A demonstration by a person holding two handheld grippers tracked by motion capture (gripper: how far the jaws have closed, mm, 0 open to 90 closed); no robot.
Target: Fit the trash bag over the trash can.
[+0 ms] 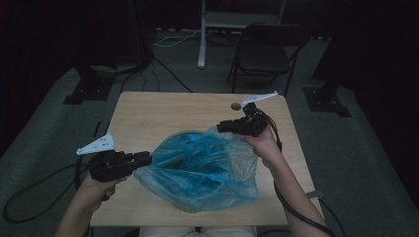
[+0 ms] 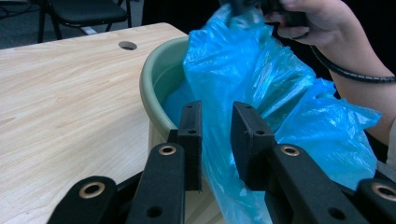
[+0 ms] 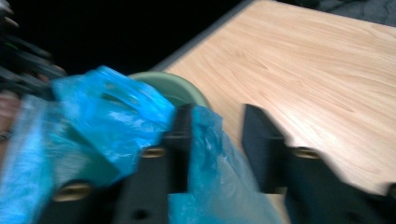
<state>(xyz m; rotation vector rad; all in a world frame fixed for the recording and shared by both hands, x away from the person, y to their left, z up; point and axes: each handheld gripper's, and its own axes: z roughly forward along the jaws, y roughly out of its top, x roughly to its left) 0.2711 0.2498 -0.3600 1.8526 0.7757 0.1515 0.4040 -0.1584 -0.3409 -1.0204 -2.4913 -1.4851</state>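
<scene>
High view: at the left, the left tool [image 1: 148,159] has its jaws parted a little around the edge of the blue plastic bag [image 1: 200,170], not pinching it. The bag lies draped over a green basin [image 2: 159,79] mid-bench [image 1: 148,113]. At the right, the right tool [image 1: 221,127] stands released, film between its jaws.

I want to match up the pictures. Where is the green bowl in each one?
High view: the green bowl peeks out at the table's middle, mostly covered by the blue bag.
Left gripper view: its rim curves at centre, just left of the bag.
Right gripper view: its rim shows left of centre, behind the bag.
Shared landmark: the blue bag draped over it.
</scene>
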